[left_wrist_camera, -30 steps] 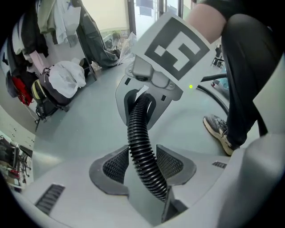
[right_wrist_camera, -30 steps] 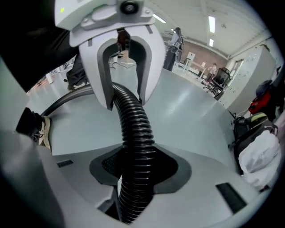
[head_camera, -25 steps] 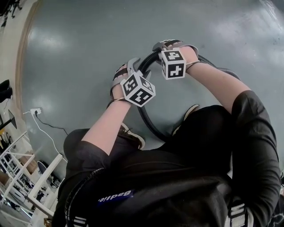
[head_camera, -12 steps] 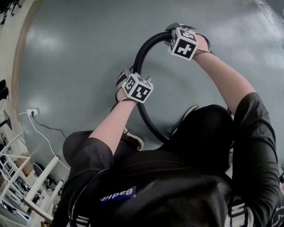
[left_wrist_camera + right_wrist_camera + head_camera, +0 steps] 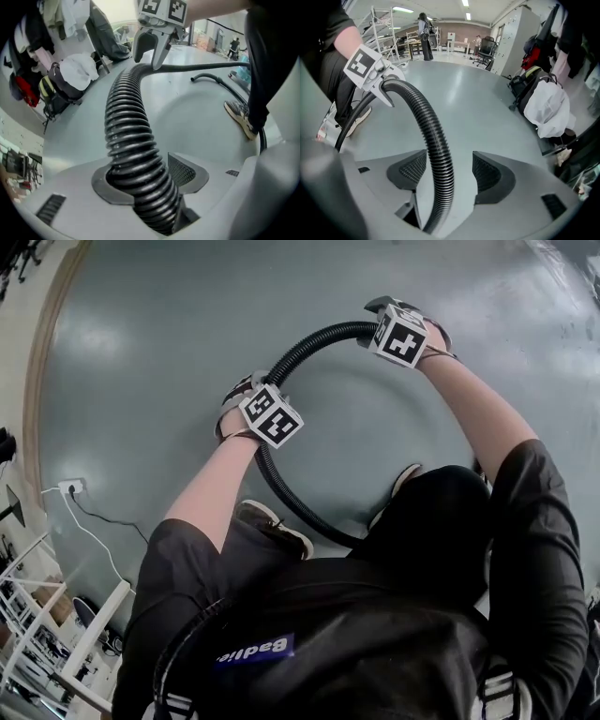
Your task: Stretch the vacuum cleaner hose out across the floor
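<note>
A black ribbed vacuum hose (image 5: 305, 345) arcs over the grey floor between my two grippers, then curves back under the person (image 5: 281, 493). My left gripper (image 5: 251, 390) points steeply down. Its jaws have just been closing, and in the left gripper view (image 5: 147, 176) they press on the hose (image 5: 126, 126). My right gripper (image 5: 380, 322) sits further along the hose. Its jaws have just been opening: the hose (image 5: 436, 140) runs between the pads (image 5: 487, 173) with a gap on each side. Each gripper also shows in the other's view, the right (image 5: 157, 40) and the left (image 5: 379, 75).
Bags and hung clothes (image 5: 65, 79) line one wall, with a white bag (image 5: 546, 112) among them. A wall socket with a cable (image 5: 70, 487) and a white rack (image 5: 56, 634) stand at the left. The person's shoes (image 5: 277, 526) are near the hose. A second hose (image 5: 215, 79) lies on the floor.
The two grippers have moved apart: the right up and to the right, the left to the left. A longer arc of hose now spans between them.
</note>
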